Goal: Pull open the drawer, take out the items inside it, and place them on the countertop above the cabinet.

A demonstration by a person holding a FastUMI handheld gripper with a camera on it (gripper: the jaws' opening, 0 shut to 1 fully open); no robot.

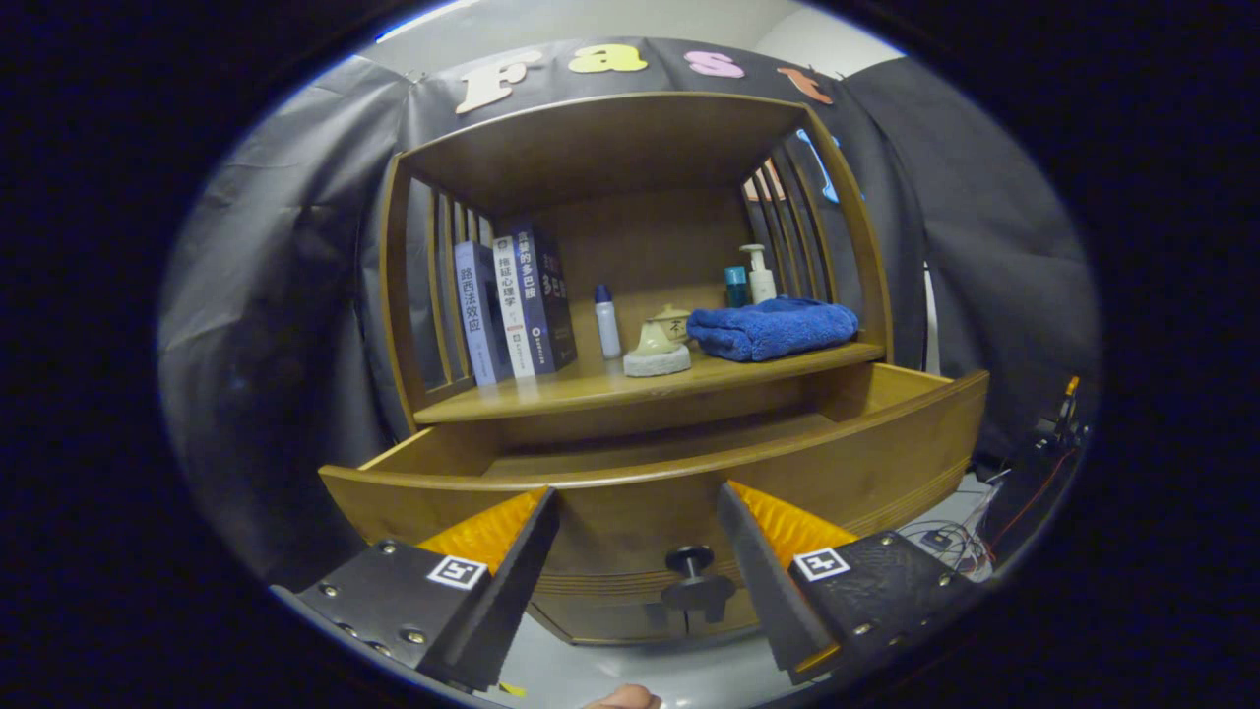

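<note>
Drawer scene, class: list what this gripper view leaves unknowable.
- Drawer contents: hidden behind its raised front panel.
- Books behind the front row: covered by nearer spines.
- Teal container: partly behind the pump bottle.
The open gripper flanks the knob, fingers apart.

Drawer [787, 463] pulled open, gripper [638, 512] fingers spread (gripping nothing) around its knob [691, 563], blue towel [773, 328] above.

Wooden cabinet [630, 394] with slatted sides, its countertop shelf [591, 386] above a pulled-out drawer [689, 473]. Carrying, from 9 o'clock to 3 o'clock: upright dark and white books [517, 305], a small white bottle with blue cap [607, 321], a cream ceramic teapot [661, 340] on a pale round pad, a folded blue towel [773, 328]. At 1 o'clock behind the towel, a teal container [735, 286] beside a white pump bottle [760, 274].
</note>
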